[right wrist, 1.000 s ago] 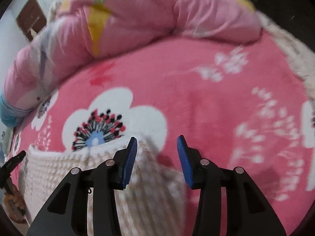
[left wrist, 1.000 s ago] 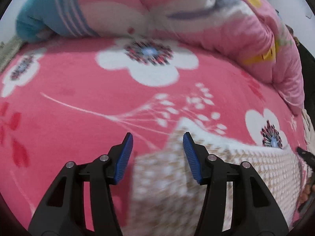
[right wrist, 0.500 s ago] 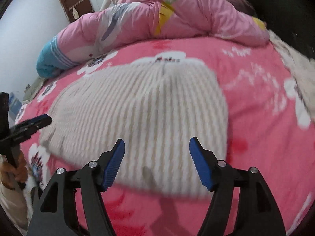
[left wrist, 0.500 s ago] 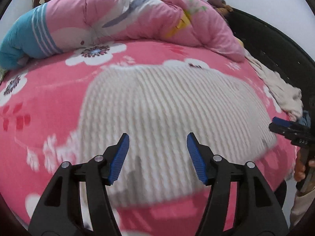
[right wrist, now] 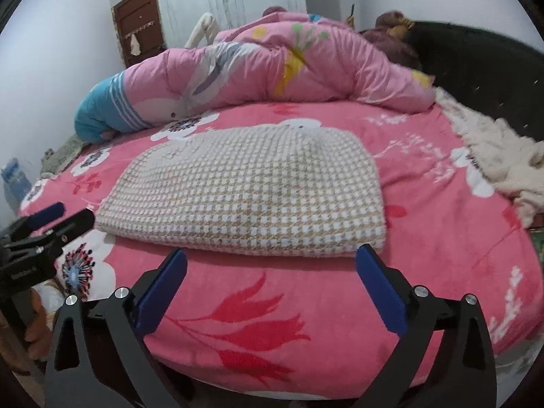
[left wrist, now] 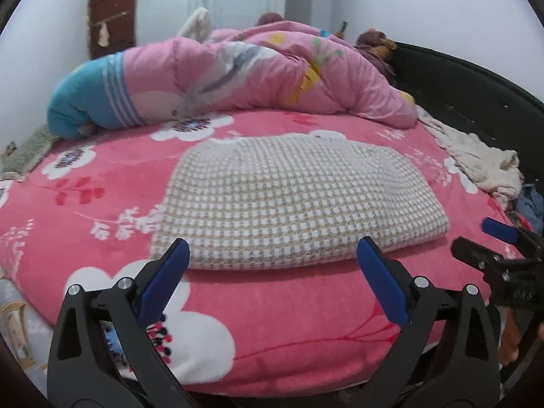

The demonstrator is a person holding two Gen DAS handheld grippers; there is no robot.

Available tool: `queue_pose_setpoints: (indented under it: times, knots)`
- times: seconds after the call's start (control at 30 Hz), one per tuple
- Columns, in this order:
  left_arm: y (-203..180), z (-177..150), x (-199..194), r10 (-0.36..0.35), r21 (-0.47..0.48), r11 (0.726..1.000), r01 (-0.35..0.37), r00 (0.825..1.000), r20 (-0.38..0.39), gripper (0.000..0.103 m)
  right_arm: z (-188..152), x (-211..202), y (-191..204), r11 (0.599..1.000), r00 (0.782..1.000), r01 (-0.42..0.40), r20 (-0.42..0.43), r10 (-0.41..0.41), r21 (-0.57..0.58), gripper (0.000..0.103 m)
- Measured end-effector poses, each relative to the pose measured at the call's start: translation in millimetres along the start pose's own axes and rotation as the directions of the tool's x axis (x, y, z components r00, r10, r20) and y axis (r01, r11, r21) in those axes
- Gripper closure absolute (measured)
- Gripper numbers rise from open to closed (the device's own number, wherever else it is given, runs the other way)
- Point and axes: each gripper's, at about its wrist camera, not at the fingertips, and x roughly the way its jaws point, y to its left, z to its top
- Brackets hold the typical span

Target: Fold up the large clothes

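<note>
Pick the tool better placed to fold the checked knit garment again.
Roughly even, slight lean right. Right tool sits open near the beige-and-white checked knit garment's near right corner. Left tool, open too, faces its near left corner. Neither touches it.

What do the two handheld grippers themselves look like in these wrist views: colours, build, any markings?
The left gripper and right gripper look alike: matte black angular frames with triangular cut-outs, silver round screw heads at the joints, and flat blue pads lining the fingers' inner faces. Seen from the right camera, the left gripper's black body carries small pale lettering, too small to read. No cables or sleeves show.
</note>
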Motion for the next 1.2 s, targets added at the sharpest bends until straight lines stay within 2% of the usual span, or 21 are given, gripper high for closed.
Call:
queue_pose_setpoints:
  times: [0.07, 0.2, 0.3, 0.47, 0.57, 0.7, 1.2]
  knots:
    - [1, 2, -6, 0.015, -0.014, 1.0, -0.015, 1.0, 0.004, 0.008, -3, -7, 1, 1.0, 1.0, 0.026, 0.016, -0.026, -0.003, 0.006]
    - [3, 4, -18, 0.105, -0.045, 0.994, -0.103, 0.994, 0.038, 0.008, -7, -15, 5, 0.994, 0.994, 0.106, 0.03, -0.105, -0.017, 0.006]
    - [0, 6, -22, 0.188, -0.039, 0.982, -0.186, 0.981, 0.054, 0.008, -10, -20, 10, 0.99, 0.991, 0.133, 0.037, -0.131, -0.047, 0.006]
    - [-7, 8, -24, 0.242, -0.005, 0.97, -0.242, 0.969, 0.044, 0.008, -9, -31, 17, 0.984, 0.984, 0.164, 0.082, -0.158, -0.069, 0.006]
    - [-12, 8, -18, 0.241, 0.016, 0.97, -0.241, 0.97, 0.013, 0.008, -8, -35, 19, 0.985, 0.984, 0.16, 0.091, -0.155, -0.058, 0.006]
    - [-7, 8, -10, 0.211, -0.024, 0.977, -0.212, 0.976, -0.051, 0.008, -8, -35, 18, 0.989, 0.988, 0.137, 0.081, -0.133, -0.047, 0.006]
    - [-16, -1, 6, 0.214, -0.024, 0.976, -0.219, 0.968, -0.135, 0.008, -12, -15, 19, 0.992, 0.993, 0.118, -0.007, -0.118, -0.049, 0.006]
